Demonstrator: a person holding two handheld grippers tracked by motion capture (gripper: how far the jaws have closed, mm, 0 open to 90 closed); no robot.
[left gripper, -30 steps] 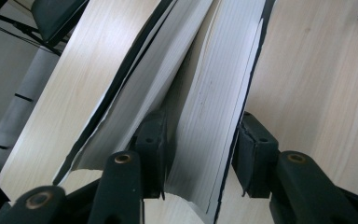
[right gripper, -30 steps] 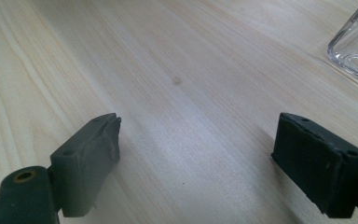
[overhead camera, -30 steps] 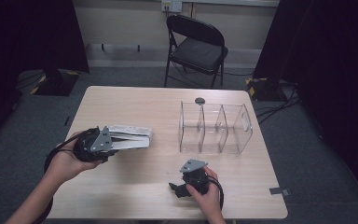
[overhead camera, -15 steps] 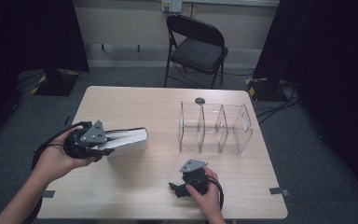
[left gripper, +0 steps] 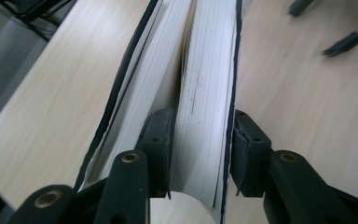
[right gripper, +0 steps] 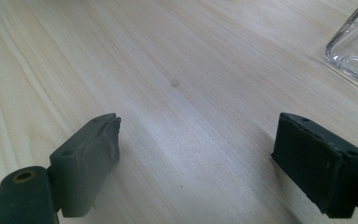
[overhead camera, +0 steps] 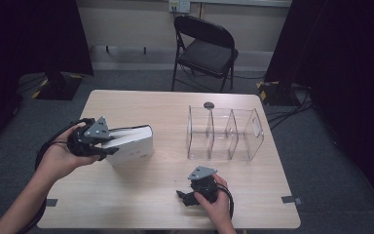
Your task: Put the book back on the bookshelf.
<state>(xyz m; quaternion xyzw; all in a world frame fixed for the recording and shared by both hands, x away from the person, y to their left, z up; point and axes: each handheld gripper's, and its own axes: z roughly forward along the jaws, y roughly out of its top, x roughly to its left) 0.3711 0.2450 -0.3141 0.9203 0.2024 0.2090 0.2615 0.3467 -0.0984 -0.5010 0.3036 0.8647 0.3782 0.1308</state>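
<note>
Lifting a book toward the clear organizer, nothing slotted yet

High view: the white book (overhead camera: 131, 145) is held tilted above the bench (overhead camera: 151, 204) by the left tongs (overhead camera: 108, 145), well apart from the empty divider rack (overhead camera: 224, 134); faint cover print can't be read. Left gripper view: half the pages (left gripper: 205, 93) are pinched, and the jaws have just been eased slightly. Right gripper view: the right tongs (right gripper: 196, 161) are spread wide, idle.

A recording studio – black curtains (overhead camera: 34, 34) at both frame sides, a folding chair (overhead camera: 205, 48) top centre, floor cables (overhead camera: 292, 109).
</note>
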